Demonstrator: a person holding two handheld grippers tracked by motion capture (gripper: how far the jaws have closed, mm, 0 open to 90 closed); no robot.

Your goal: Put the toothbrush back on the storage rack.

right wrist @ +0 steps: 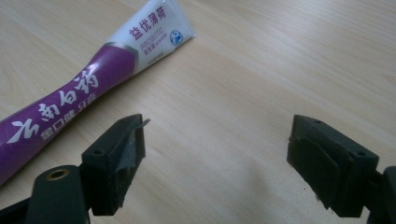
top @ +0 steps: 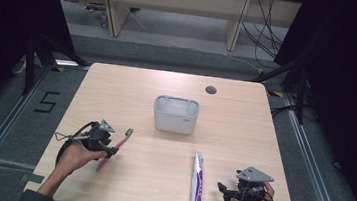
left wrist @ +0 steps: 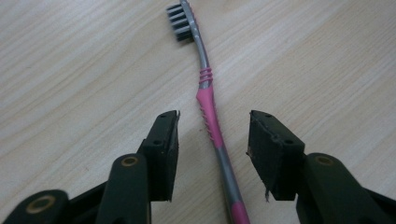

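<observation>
Left gripper (left wrist: 212, 135) straddles the toothbrush (left wrist: 208, 105), jaws partly closed, pads not touching; right gripper (right wrist: 217, 149) gapes beside the toothpaste tube (right wrist: 93, 79).

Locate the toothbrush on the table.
High view: the toothbrush lies at the table's left, between the left gripper's jaws, left of the toothpaste tube.

A light wooden table (top: 243, 137) with a round cable hole (top: 211, 90) fills the middle of the frame. Grey carpet floor (top: 2, 127) surrounds it. Pale desk panels (top: 116, 8) and dangling cables (top: 266, 34) line the top; black curtains (top: 347, 58) darken both sides.
</observation>
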